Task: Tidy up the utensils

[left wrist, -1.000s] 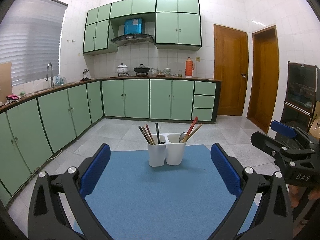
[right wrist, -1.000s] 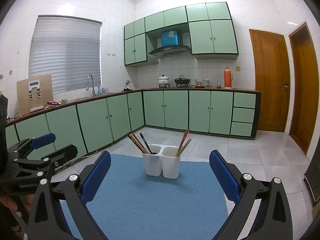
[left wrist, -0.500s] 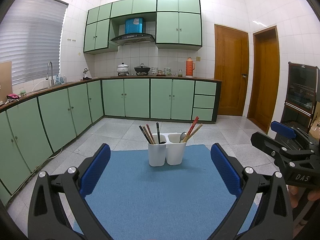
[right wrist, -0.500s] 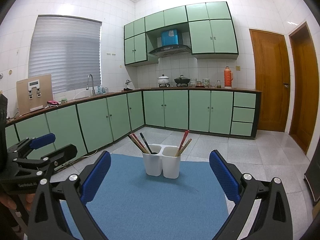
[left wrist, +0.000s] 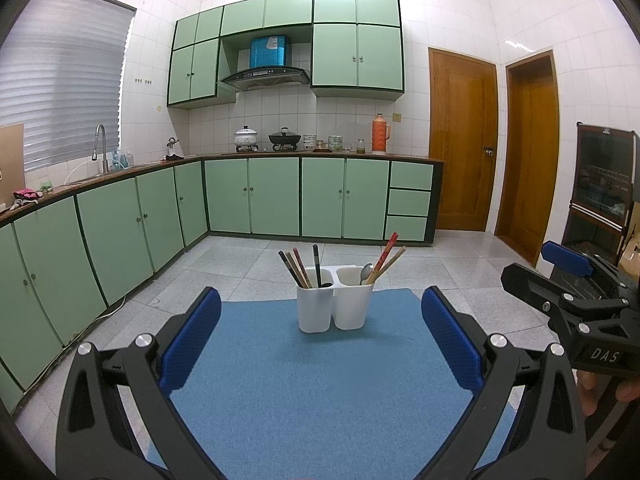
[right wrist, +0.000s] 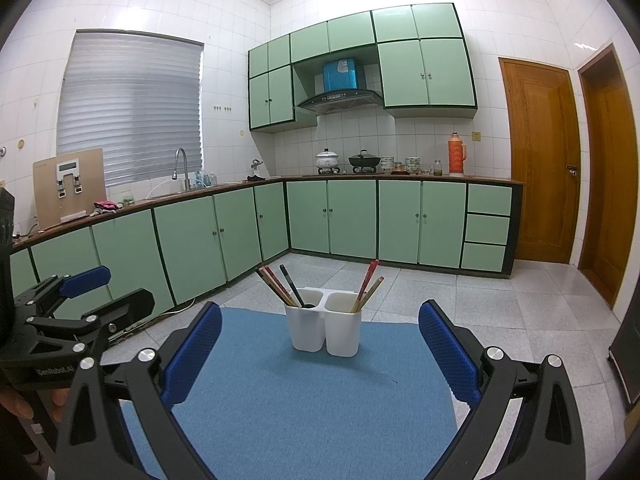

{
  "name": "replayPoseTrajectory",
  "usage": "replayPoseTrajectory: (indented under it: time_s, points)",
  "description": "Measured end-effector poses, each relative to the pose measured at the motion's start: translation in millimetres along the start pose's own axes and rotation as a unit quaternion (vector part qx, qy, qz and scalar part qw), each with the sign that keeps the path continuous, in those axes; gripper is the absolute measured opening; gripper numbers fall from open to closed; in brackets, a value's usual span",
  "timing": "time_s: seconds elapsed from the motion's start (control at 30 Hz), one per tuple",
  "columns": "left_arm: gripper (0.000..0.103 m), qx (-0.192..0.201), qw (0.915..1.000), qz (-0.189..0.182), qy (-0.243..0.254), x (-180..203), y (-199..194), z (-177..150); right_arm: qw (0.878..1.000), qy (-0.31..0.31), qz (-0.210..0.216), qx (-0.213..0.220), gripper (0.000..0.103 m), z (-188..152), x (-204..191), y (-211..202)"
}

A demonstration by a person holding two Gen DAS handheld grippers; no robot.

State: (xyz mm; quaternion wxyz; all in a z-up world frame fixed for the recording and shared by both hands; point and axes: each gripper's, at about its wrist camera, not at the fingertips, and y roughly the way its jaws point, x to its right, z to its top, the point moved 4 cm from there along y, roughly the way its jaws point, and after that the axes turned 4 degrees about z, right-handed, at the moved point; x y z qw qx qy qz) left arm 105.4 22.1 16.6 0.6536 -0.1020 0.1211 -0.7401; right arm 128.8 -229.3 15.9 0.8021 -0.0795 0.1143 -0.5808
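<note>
A white two-cup utensil holder point(left wrist: 334, 302) stands at the far end of a blue mat point(left wrist: 320, 392); it also shows in the right wrist view point(right wrist: 325, 328). Its left cup holds dark chopsticks point(left wrist: 295, 267) and a black-handled utensil point(left wrist: 317, 264). Its right cup holds a metal spoon point(left wrist: 365, 272) and red and wooden chopsticks point(left wrist: 387, 257). My left gripper point(left wrist: 320, 336) is open and empty, short of the holder. My right gripper point(right wrist: 320, 344) is open and empty, also short of it. Each gripper shows at the edge of the other's view.
The blue mat point(right wrist: 312, 400) covers a table with tiled floor point(left wrist: 240, 264) beyond its far edge. Green kitchen cabinets point(left wrist: 280, 200) line the back and left walls. Two wooden doors point(left wrist: 464, 140) are at the right. A dark cabinet point(left wrist: 600, 184) stands far right.
</note>
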Motion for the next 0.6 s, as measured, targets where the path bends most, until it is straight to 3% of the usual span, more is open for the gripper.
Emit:
replayPoseTrajectory:
  time_s: [0.6]
  points:
    - [0.097,-0.004,1.0,0.001,-0.001,1.5,0.7,2.0,1.0,0.0,0.0,-0.001,0.097,0.1,0.6,-0.1]
